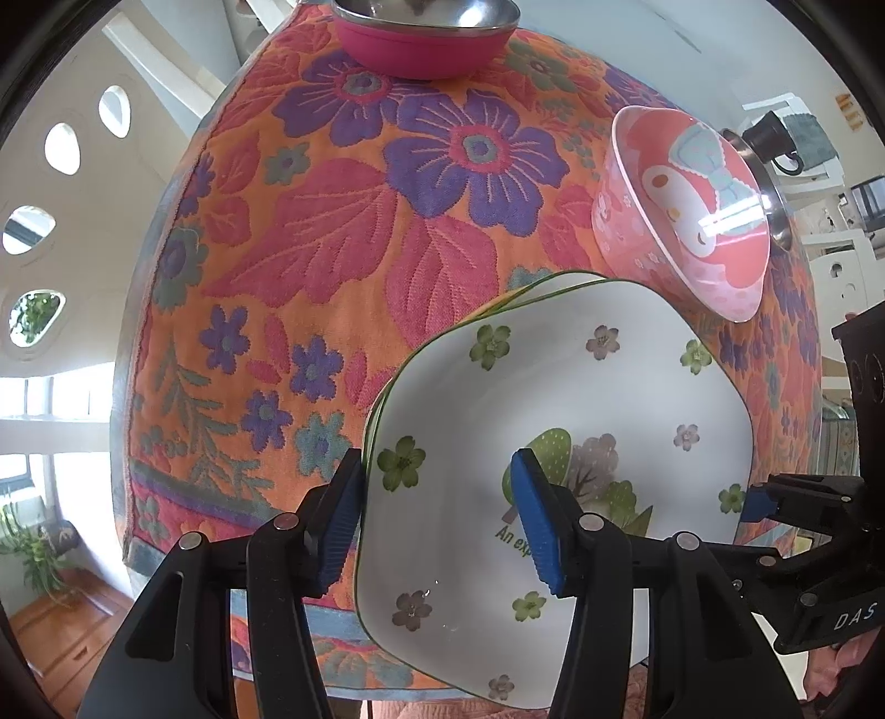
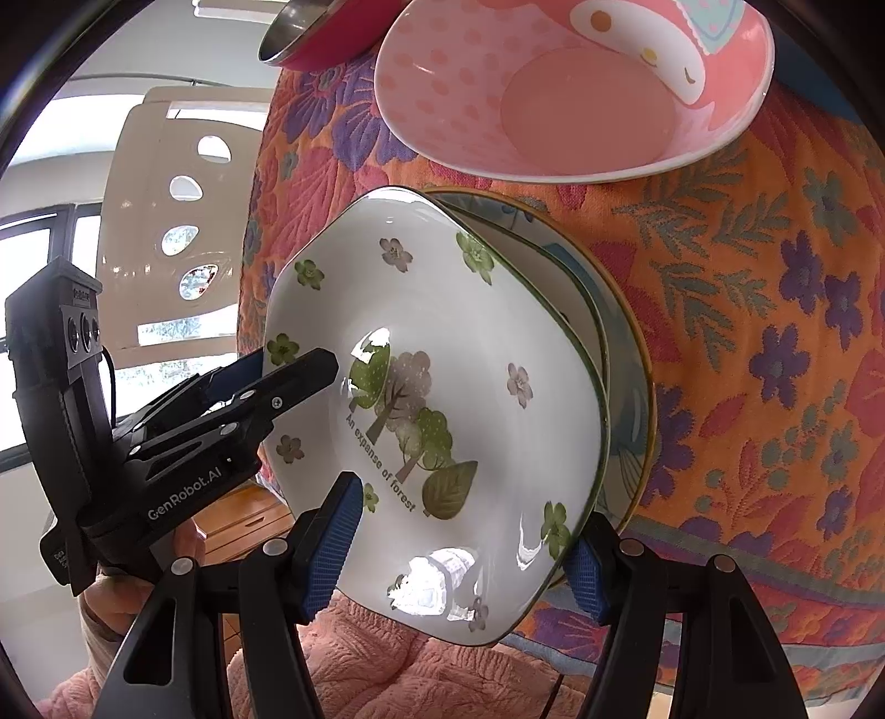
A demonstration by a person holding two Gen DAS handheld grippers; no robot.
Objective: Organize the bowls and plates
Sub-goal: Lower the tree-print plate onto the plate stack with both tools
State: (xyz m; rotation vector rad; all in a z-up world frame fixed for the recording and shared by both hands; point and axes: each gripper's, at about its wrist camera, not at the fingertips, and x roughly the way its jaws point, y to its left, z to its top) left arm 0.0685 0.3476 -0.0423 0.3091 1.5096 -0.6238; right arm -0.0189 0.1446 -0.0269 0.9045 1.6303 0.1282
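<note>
- An orange woven tablecloth with purple and red flowers (image 1: pixel 343 232) covers the table; all the dishes sit on it.
- A white, rounded-square ceramic plate printed with green trees and small flowers (image 2: pixel 442 354) lies at the near edge of the cloth, overhanging it. It has no clear long axis; its printed words "An expense of forest" run diagonally in the right wrist view.
- Under it lies a second plate, blue-patterned with a yellowish rim (image 2: pixel 630 354), so two plates are stacked; how many more lie between, I cannot tell.
- One pink ceramic bowl with a cartoon rabbit inside (image 1: pixel 691 221) stands just beyond the stack, upright.
- One magenta bowl with a steel lining (image 1: pixel 426 33) stands well apart at the far side.
- The left gripper (image 1: pixel 442 520) has its jaws spread, straddling the white plate's rim, one blue pad outside, one over the inside.
- The right gripper (image 2: pixel 464 547) also straddles the plate's near rim; whether its pads press the plate I cannot tell.
</note>
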